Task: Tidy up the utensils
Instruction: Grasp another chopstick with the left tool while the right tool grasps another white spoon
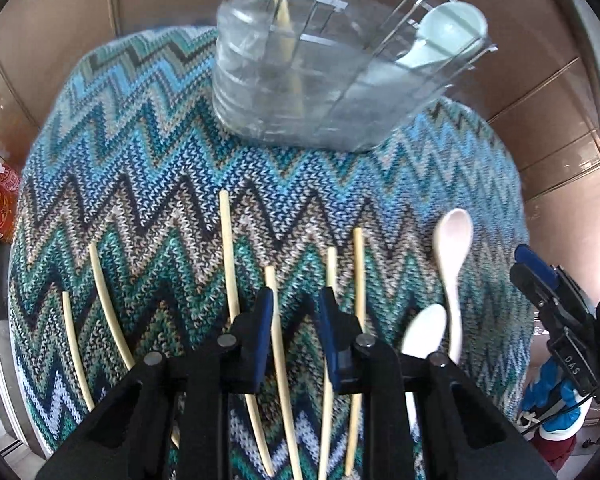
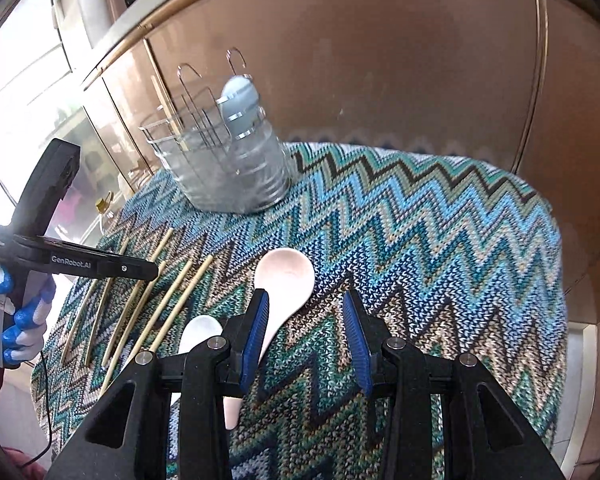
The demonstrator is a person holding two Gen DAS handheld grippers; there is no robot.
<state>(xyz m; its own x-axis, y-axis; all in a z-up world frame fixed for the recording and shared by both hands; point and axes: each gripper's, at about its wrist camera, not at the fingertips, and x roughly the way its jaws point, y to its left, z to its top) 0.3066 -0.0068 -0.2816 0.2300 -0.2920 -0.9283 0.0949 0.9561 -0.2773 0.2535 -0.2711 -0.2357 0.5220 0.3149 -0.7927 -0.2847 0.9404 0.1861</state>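
Observation:
Several bamboo chopsticks lie side by side on a zigzag knit cloth. My left gripper points down over them, open, with one chopstick lying between its blue pads near the left one. A pink spoon and a white spoon lie on the cloth. My right gripper is open just above the pink spoon, whose handle runs under the left finger. A wire utensil holder at the back holds a chopstick and a pale green spoon.
The cloth covers a rounded table whose edge drops off on the right and front. A brown panelled wall stands close behind. A red and yellow pack sits off the left edge. A gloved hand holds the left gripper's handle.

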